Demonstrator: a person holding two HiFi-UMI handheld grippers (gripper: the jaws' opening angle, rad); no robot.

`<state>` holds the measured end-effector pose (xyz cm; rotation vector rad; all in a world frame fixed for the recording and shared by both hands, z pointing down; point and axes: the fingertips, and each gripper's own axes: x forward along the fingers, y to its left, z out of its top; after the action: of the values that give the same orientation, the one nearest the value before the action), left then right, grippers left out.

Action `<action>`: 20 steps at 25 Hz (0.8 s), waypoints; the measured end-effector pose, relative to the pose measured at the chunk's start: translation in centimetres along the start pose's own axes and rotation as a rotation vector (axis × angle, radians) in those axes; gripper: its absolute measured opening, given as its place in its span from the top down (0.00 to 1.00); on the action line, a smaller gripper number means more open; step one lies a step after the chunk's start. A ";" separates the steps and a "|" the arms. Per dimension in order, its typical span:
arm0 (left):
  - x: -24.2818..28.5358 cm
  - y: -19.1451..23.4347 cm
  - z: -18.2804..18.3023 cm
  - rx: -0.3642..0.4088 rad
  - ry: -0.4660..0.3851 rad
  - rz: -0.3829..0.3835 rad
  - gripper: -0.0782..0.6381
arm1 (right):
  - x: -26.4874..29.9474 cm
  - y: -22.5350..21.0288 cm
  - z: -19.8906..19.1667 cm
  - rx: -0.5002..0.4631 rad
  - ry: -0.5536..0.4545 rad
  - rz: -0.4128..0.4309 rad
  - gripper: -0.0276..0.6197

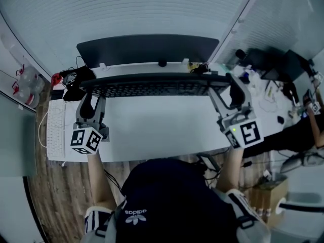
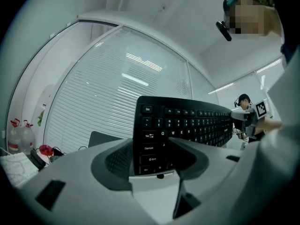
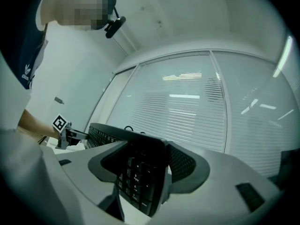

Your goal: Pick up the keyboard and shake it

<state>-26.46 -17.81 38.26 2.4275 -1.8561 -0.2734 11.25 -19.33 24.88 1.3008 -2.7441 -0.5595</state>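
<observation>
reaching forward, the left claw [image 1: 91,98] and right claw [image 1: 229,92] each pinch one end of the keyboard [image 1: 157,86].

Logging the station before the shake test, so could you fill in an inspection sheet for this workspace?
Surface: white desk, bare in the middle.
Job's things: black keyboard, lifted off the desk.
Clutter: white keyboard on the desk's left end; red object at the back left.
Tools: left tool shut on the black keyboard's left end, right tool on its right end.
Cables: white cable looping off the left edge; dark cables under the front edge.
Surroundings: monitor behind; blinds on glass walls; water bottles at left; crowded neighbouring desk with another person at right.
</observation>
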 end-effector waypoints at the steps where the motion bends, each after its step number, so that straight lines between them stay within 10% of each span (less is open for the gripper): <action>1: -0.1 -0.2 0.1 -0.008 -0.006 0.004 0.58 | -0.3 0.2 0.1 -0.006 -0.001 0.003 0.56; 20: -0.9 0.4 -0.5 0.011 0.026 0.021 0.58 | -1.0 0.6 -2.8 0.105 0.017 0.002 0.56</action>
<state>-26.95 -17.03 38.95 2.4050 -1.8762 -0.2292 11.97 -19.05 27.77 1.3177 -2.7947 -0.4074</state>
